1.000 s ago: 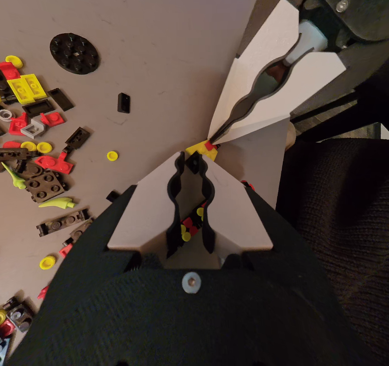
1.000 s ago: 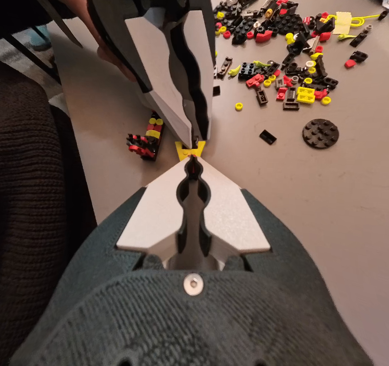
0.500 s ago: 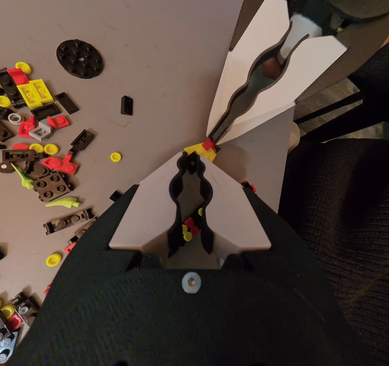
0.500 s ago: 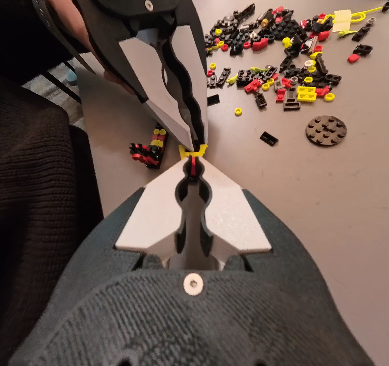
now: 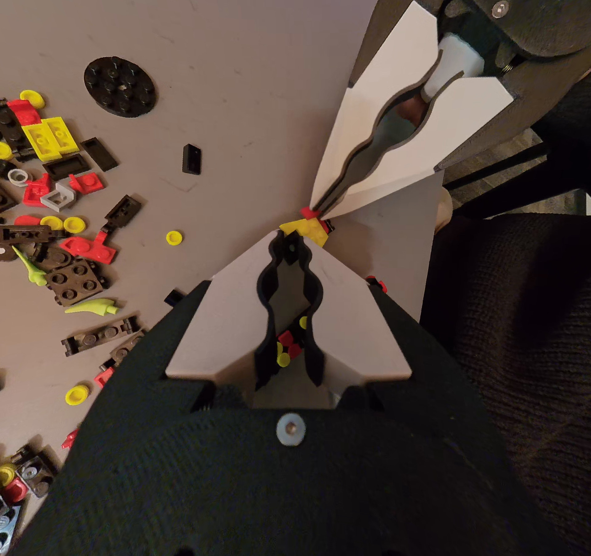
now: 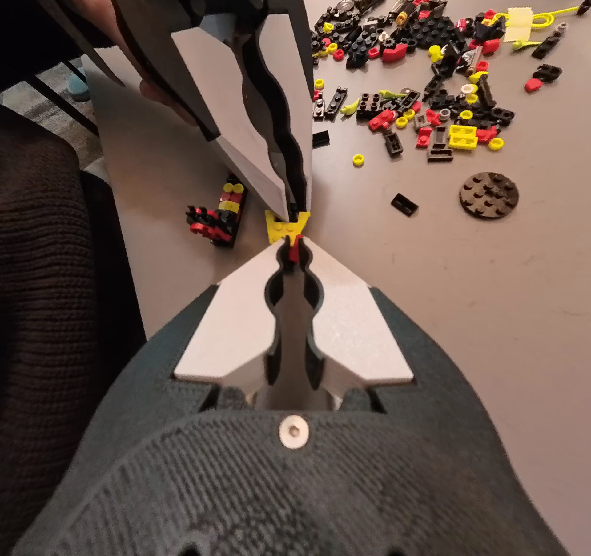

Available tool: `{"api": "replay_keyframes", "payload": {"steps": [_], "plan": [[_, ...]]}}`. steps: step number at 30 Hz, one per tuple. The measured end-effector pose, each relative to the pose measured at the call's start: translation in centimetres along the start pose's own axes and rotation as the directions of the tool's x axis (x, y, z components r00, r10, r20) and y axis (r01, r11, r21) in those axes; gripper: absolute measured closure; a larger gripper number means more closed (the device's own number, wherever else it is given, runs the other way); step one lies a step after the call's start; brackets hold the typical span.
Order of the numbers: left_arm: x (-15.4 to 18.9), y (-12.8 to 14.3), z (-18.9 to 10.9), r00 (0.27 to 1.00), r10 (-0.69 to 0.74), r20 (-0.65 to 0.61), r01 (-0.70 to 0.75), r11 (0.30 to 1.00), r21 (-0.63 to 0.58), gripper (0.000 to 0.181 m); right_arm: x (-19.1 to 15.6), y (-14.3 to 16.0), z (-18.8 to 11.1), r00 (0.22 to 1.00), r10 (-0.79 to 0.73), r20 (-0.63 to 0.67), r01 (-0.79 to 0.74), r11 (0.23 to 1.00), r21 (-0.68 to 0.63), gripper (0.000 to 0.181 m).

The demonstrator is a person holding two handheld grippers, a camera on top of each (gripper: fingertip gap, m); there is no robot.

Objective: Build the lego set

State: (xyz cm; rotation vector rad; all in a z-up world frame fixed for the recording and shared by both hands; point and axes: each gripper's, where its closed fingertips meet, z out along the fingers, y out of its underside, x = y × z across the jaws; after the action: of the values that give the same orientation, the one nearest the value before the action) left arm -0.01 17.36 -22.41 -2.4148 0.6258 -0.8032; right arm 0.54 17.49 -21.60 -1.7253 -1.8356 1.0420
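Observation:
My left gripper (image 5: 289,241) is shut on a small black piece fixed to a yellow wedge plate (image 5: 303,229), held above the table. My right gripper (image 6: 292,245) is shut on a small red piece (image 6: 295,248), which it holds edge-on against the yellow plate (image 6: 286,229). In the left wrist view the right gripper (image 5: 316,213) comes in from the upper right with the red piece (image 5: 308,212) at its tips. In the right wrist view the left gripper (image 6: 292,213) comes down from above. A red, black and yellow partial build (image 6: 220,213) lies on the table beneath.
A round black plate (image 5: 120,86) and a small black tile (image 5: 192,159) lie apart from the pile of loose pieces (image 5: 48,189), which also shows in the right wrist view (image 6: 431,77). The table edge (image 5: 428,253) is close by, with dark knitted fabric (image 5: 511,317) beyond it.
The red piece has shifted along the yellow plate's edge, from its right side toward its far corner. The yellow plate has tilted and now shows its studs to the right wrist view.

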Motion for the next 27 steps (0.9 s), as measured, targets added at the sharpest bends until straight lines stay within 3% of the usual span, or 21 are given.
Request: {"api": "replay_keyframes", "payload": {"steps": [1,18,27], "plan": [[0.0,0.0,0.0,1.0,0.0,0.002,0.0,1.0,-0.001,0.175,-0.1,-0.1,0.0,1.0,0.0,0.004,0.0,1.0,0.002,0.181],[0.0,0.0,0.0,1.0,0.005,0.011,-0.005,1.0,-0.004,0.175,-0.2,-0.3,-0.1,1.0,-0.016,0.001,0.016,1.0,0.009,0.18],[0.0,0.1,0.0,1.0,0.004,0.01,-0.004,1.0,-0.006,0.175,1.7,0.2,-0.9,0.997,0.066,-0.035,-0.066,0.998,0.014,0.174]]}}
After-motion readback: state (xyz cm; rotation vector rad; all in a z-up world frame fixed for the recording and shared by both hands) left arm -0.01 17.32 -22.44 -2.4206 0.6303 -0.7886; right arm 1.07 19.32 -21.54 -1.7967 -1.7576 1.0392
